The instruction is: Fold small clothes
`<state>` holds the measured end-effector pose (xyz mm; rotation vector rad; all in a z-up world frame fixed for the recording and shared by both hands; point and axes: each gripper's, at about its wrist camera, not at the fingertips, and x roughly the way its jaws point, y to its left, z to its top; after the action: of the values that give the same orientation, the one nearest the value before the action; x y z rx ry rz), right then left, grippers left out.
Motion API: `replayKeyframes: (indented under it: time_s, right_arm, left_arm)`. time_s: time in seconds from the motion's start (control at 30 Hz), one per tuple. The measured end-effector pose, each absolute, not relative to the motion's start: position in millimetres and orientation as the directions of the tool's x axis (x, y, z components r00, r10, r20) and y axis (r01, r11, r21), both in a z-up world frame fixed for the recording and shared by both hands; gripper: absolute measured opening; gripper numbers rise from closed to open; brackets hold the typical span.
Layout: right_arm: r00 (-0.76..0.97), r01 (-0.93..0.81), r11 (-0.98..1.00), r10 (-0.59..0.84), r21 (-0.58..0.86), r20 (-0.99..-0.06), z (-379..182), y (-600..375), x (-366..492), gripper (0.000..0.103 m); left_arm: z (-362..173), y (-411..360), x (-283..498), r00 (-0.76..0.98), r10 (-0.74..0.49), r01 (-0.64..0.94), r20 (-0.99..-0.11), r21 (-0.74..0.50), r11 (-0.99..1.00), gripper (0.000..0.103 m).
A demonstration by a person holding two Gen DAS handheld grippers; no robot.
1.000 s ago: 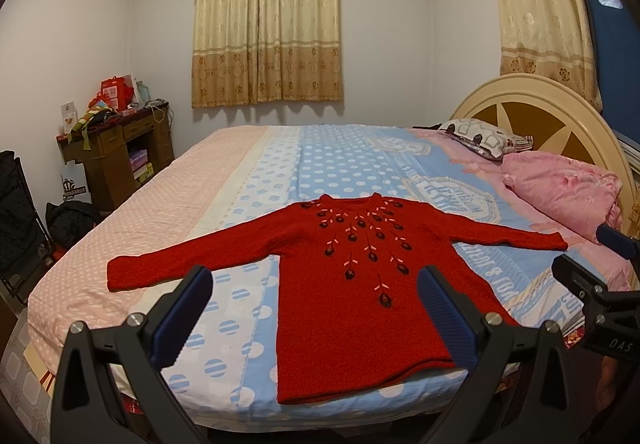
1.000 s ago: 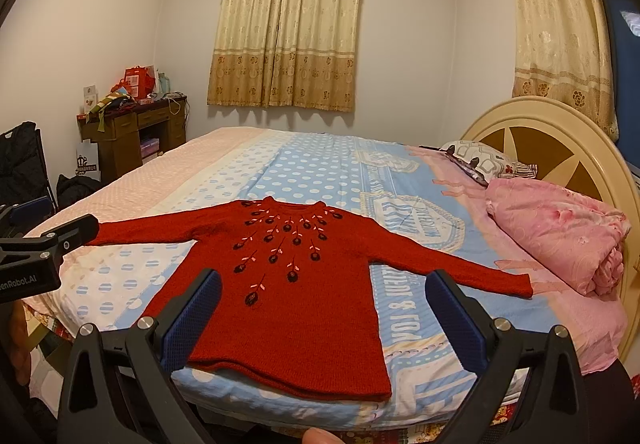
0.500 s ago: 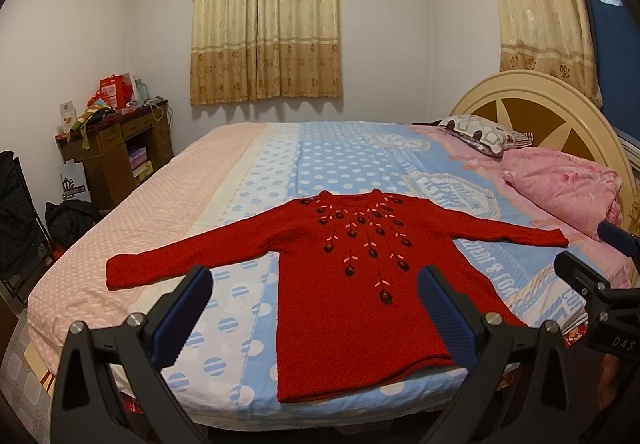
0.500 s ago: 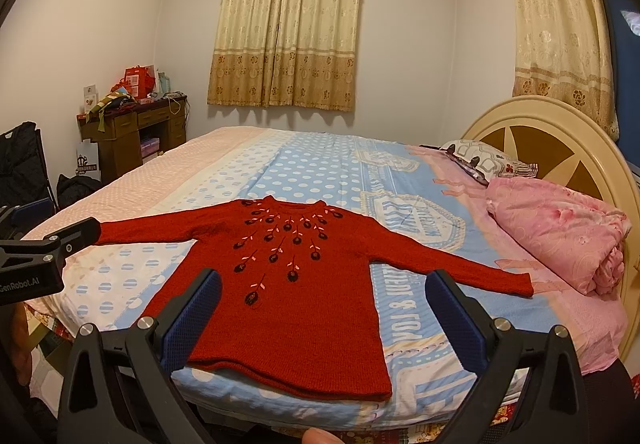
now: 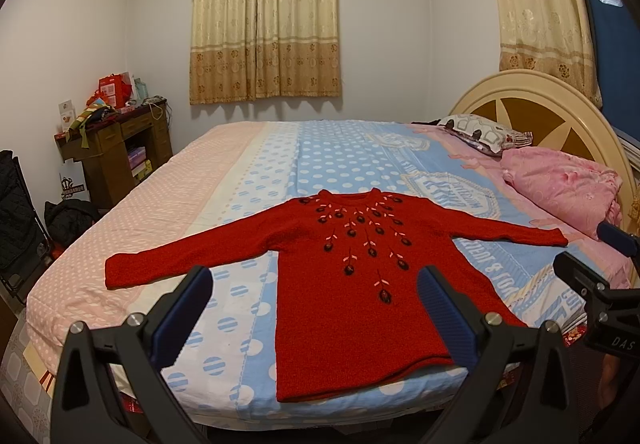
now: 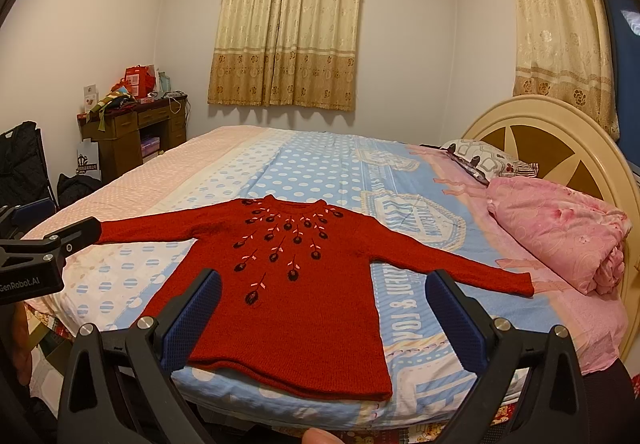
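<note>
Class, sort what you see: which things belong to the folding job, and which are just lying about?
Job:
sweater, spread flat on the bed
left gripper, open
right gripper, open

Lying about:
pink quilt
pillow
desk with clutter
black bag
curtains

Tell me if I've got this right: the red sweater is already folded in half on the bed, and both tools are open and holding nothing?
Not quite. The red sweater isn't folded; it lies flat on the bed with both sleeves spread out, as the left wrist view shows. The rest holds: the left tool and right tool are open and holding nothing.
</note>
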<state>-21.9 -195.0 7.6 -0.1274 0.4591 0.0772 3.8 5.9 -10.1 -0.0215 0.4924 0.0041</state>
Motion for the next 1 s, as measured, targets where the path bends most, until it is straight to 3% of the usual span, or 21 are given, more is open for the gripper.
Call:
replayKeyframes:
  time_s: [1.0]
  right_arm:
    - [0.886,-0.108,0.989,0.047,-0.106,-0.461,0.6,-192.7,-19.7,0.102]
  left_arm:
    - [-14.5,5.1,3.7,0.875,-0.005,-0.006,-0.483,-0.022,1.000,0.103]
